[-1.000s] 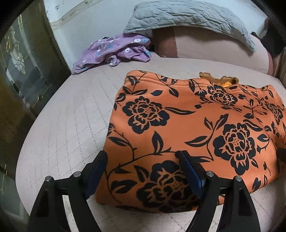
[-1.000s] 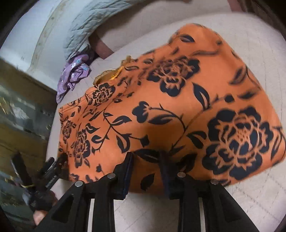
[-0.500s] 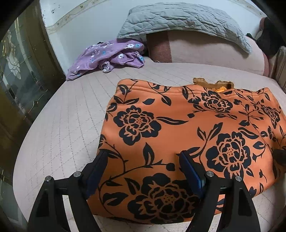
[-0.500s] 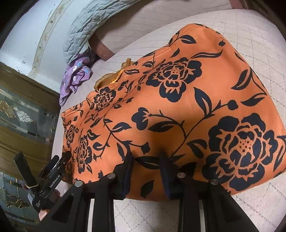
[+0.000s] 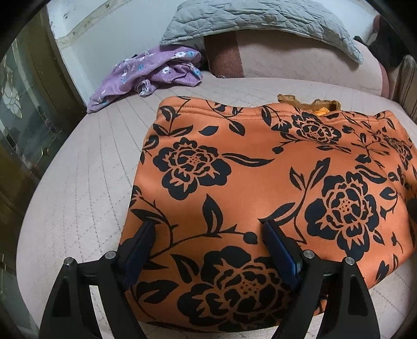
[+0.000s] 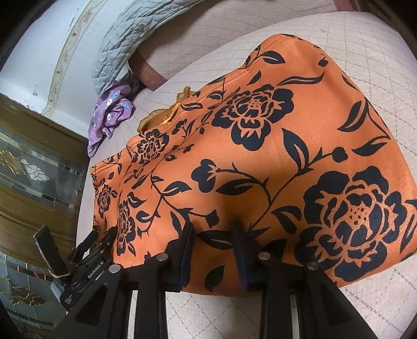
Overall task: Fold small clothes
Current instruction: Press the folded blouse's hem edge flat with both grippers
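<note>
An orange garment with black flowers (image 5: 260, 182) lies folded on the pinkish quilted bed (image 5: 78, 182); its brown ruffled collar (image 5: 307, 103) pokes out at the far edge. My left gripper (image 5: 208, 234) is open, its jaws wide apart over the garment's near left edge. My right gripper (image 6: 212, 234) is partly open over the near edge of the same garment (image 6: 260, 156), with cloth between the fingers but not pinched. The left gripper's body (image 6: 86, 255) shows at the lower left of the right wrist view.
A crumpled purple floral garment (image 5: 151, 75) lies at the bed's far left corner. A grey quilted pillow (image 5: 260, 20) rests on the padded headboard (image 5: 299, 62). A wooden and stained-glass door (image 5: 23, 109) stands left of the bed.
Both grippers have drawn back and tilted a little, so the garment sits slightly farther away in both views. The jaw openings look the same, and the garment has not moved.
</note>
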